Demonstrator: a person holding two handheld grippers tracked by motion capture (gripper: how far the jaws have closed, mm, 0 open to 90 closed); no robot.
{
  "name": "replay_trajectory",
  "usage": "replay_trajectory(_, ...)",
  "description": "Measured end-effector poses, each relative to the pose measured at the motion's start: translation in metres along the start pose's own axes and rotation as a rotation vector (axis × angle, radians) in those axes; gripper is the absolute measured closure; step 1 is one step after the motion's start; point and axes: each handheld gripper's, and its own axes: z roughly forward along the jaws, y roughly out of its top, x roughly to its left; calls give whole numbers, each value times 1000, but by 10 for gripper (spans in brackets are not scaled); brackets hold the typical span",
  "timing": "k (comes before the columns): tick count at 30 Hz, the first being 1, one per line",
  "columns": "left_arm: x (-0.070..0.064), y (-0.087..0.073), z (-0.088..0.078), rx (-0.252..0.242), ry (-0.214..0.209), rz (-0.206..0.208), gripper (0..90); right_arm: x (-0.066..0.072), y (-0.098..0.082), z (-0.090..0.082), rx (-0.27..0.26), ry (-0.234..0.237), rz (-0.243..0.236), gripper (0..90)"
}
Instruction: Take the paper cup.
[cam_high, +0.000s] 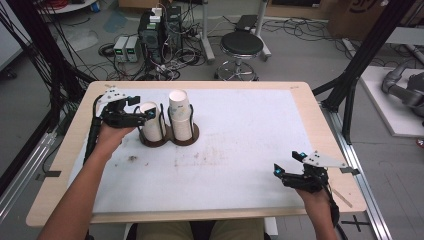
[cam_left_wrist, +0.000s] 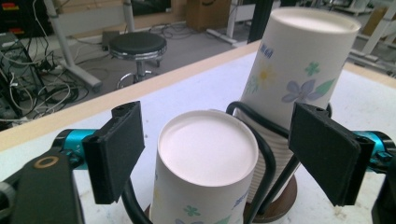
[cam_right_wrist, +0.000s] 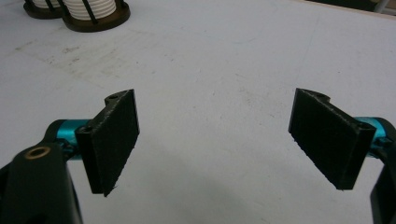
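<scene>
The right gripper (cam_high: 284, 172) is held wide apart and empty over the mat (cam_high: 240, 150), well nearer than the cup holder (cam_high: 169, 135). At the holder, the left gripper (cam_left_wrist: 217, 154) is spread around the short cup (cam_left_wrist: 205, 163), untouched. Behind it the tall cup (cam_left_wrist: 299, 70) is partly hidden; both bases are cut off.

**Cups crowding the far left, open mat everywhere else**

The left gripper (cam_left_wrist: 217, 154) is sitting with jaws spread wide around the shorter cup stack (cam_high: 151, 121), a gap showing on each side. The taller cup stack (cam_high: 180, 114) is standing just right of it, blocking that way, with the black wire holder (cam_left_wrist: 261, 140) rising between them. The right gripper (cam_right_wrist: 215, 140) is hanging open over bare white mat (cam_high: 240, 150), nothing obstructing it.
</scene>
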Motion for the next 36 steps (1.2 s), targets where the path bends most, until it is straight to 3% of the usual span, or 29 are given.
replay_trajectory(5,2,-4,7,61,23,-9,218,1,0,0,1,3,2,166)
replay_trajectory(13,2,-6,11,86,20,-1,245,1,0,0,8,2,8,167)
replay_trajectory(16,2,-8,13,104,25,1,313,1,0,0,7,4,6,167)
replay_trajectory(20,3,-8,13,111,28,10,332,1,-1,0,7,4,6,167)
replay_trajectory(27,5,-1,5,52,24,-17,348,1,0,0,7,5,9,166)
replay_trajectory(30,4,8,-1,20,24,-17,358,2,0,1,6,9,-1,166)
replay_trajectory(33,4,18,-8,-11,27,-45,361,3,1,2,6,9,-7,167)
replay_trajectory(36,3,27,-14,-28,38,-39,367,3,1,2,7,12,-6,167)
